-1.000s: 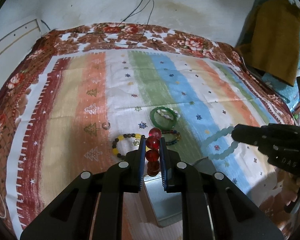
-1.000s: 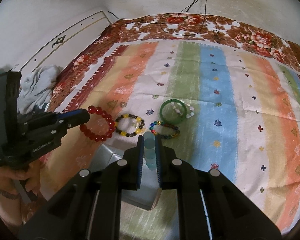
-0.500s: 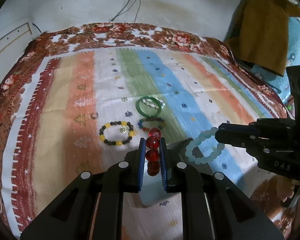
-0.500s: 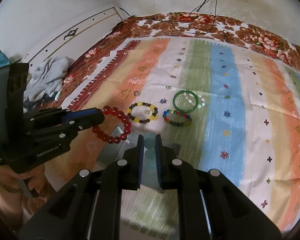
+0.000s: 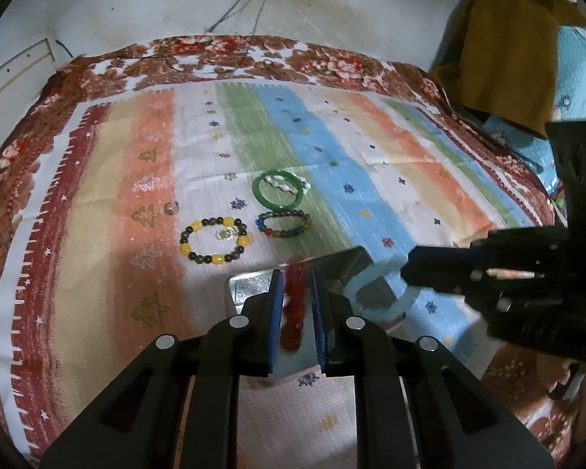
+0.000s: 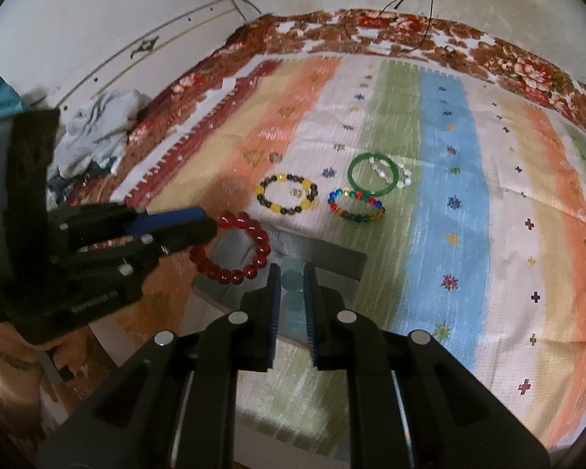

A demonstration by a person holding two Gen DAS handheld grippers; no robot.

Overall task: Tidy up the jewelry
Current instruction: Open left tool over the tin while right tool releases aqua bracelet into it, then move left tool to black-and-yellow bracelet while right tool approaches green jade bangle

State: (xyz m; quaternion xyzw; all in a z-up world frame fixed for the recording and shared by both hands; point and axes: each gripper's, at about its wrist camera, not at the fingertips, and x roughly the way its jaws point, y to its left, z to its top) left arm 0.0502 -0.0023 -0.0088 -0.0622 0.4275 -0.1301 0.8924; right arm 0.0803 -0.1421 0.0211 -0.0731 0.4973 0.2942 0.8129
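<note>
My left gripper (image 5: 296, 279) is shut on a red bead bracelet (image 5: 293, 308) and holds it over a grey metal tray (image 5: 250, 285). In the right wrist view the red bracelet (image 6: 234, 250) hangs from that gripper (image 6: 211, 226) above the tray (image 6: 332, 260). My right gripper (image 6: 292, 273) is shut on a pale aqua bead bracelet (image 6: 293, 293), also over the tray. On the cloth beyond lie a yellow-and-dark bead bracelet (image 5: 215, 240), a multicolour bead bracelet (image 5: 283, 224), and a green bangle (image 5: 279, 195) with a white bead bracelet (image 5: 289, 185) across it.
A striped, flower-bordered cloth (image 5: 371, 164) covers the bed. A small ring-like piece (image 5: 171, 208) lies left of the bracelets. Clothes (image 5: 504, 47) hang at the right; a heap of cloth (image 6: 93, 129) lies beside the bed at the left. Cables (image 5: 246, 4) run down the wall.
Both grippers have drawn back and down towards the tray with their bracelets still held. The bracelets on the cloth now look farther off. The red bracelet is blurred from the motion.
</note>
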